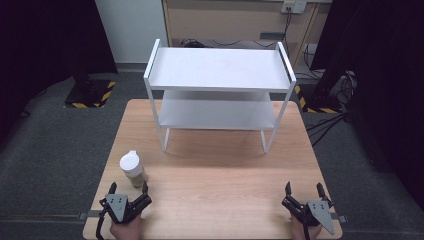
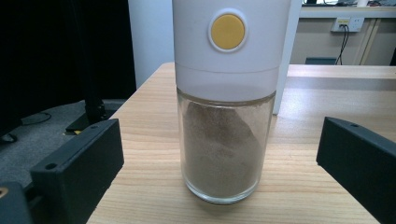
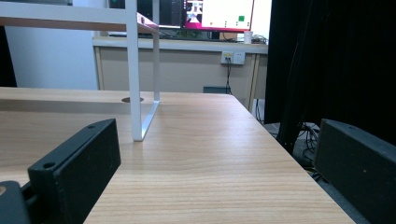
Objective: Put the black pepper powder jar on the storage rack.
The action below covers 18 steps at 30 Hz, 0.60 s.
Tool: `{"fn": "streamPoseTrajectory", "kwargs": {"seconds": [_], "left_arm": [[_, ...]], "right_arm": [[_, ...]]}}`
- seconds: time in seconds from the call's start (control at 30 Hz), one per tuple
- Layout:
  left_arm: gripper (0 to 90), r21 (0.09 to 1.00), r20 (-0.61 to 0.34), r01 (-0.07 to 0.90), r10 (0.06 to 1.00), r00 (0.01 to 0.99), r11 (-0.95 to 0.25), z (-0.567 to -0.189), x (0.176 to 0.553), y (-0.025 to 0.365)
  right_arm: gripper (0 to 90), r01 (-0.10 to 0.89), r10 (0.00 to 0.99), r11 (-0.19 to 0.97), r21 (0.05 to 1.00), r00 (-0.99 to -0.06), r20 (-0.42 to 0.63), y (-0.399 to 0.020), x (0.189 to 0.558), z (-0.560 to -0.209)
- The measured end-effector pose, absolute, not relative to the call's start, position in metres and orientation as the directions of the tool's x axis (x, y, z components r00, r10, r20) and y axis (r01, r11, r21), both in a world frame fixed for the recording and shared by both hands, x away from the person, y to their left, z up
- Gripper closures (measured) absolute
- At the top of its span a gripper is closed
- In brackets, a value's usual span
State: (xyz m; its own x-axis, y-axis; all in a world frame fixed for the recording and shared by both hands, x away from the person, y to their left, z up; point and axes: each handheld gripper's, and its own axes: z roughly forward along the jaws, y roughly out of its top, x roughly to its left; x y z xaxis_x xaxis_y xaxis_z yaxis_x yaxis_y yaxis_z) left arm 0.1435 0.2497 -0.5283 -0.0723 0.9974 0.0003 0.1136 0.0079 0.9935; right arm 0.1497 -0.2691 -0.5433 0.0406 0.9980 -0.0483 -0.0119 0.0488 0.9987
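Glass jar lined up between spread fingers

Glass-bodied and white-capped, the spice jar (image 1: 133, 168) stands upright on the tabletop (image 1: 215, 170) at about 8 o'clock from the middle, just ahead of the left gripper (image 1: 128, 188). That gripper's fingers (image 2: 79, 168) stand wide apart, one on each side of the jar and clear of it. In the left gripper view the jar sits centred between them, brown powder filling its lower part and a yellow button (image 2: 227, 30) on the cap.

The right gripper (image 1: 303, 189) rests near 4 o'clock, its fingers (image 3: 77, 165) also apart and empty. The white shelf rack (image 1: 218, 70) stands at 12 o'clock, well apart from both.

The step in hand looks like grasping the jar. To do it well, ease forward until the glass lies deep between the fingers, stay level, and close on the glass below the cap, so the tall jar is not tipped.
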Motion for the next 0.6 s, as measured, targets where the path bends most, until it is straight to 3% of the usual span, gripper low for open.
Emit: {"fn": "streamPoseTrajectory", "kwargs": {"seconds": [0.6], "left_arm": [[0.4,0.993,-0.014,0.119,0.997,-0.072,0.022,-0.5267,0.1436,0.2508]], "right_arm": [[1.0,-0.01,0.998,0.047,0.999,0.039,-0.046,-0.2696,0.1499,-0.5429]]}}
